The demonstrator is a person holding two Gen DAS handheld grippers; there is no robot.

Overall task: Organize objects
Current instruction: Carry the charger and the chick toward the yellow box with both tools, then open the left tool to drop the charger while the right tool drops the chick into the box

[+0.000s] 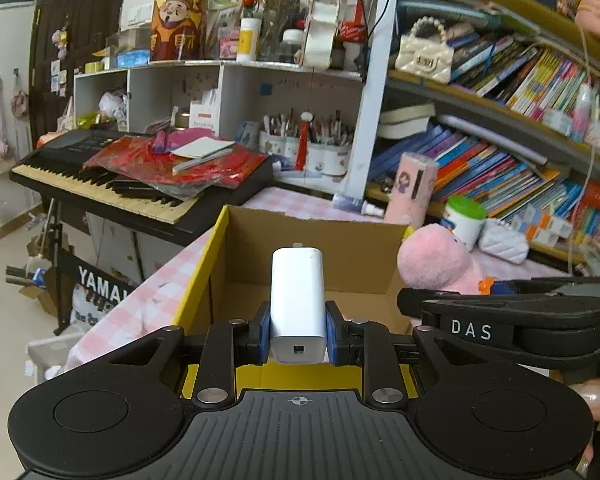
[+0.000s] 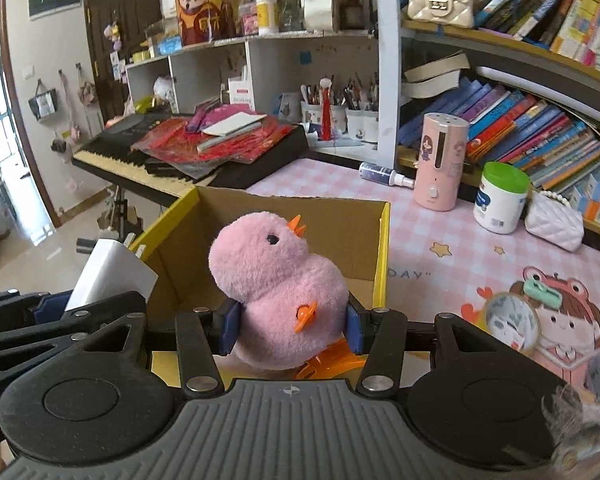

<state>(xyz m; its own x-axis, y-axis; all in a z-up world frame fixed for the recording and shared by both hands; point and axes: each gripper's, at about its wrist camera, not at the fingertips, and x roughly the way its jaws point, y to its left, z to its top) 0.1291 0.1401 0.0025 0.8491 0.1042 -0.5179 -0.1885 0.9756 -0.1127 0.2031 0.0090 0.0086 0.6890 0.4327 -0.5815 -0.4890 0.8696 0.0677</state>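
- My left gripper [image 1: 298,330] is clamped as tight as it goes on the white charger [image 1: 298,300], its blue pads pressing the two long sides, so the block stands out straight ahead of the fingers with its port end toward the camera.
- I hold it that way because the open cardboard box [image 1: 356,240] lies directly ahead of and below the fingers; I judge that letting go from here would drop the charger inside.
- Just right of that tool the right gripper's black body crosses the view, with the pink plush chick [image 1: 436,264] beyond it.
- My right gripper [image 2: 292,330] is partly closed on the pink plush chick [image 2: 276,280], the pads sinking into its lower body, head up and orange beak turned right.
- The squeeze looks light, probably enough for something soft.
- The cardboard box [image 2: 382,240] sits ahead of and beneath this tool too, so both things appear bound for it.
- Right of the tool lies the pink checked table cover [image 2: 440,232].
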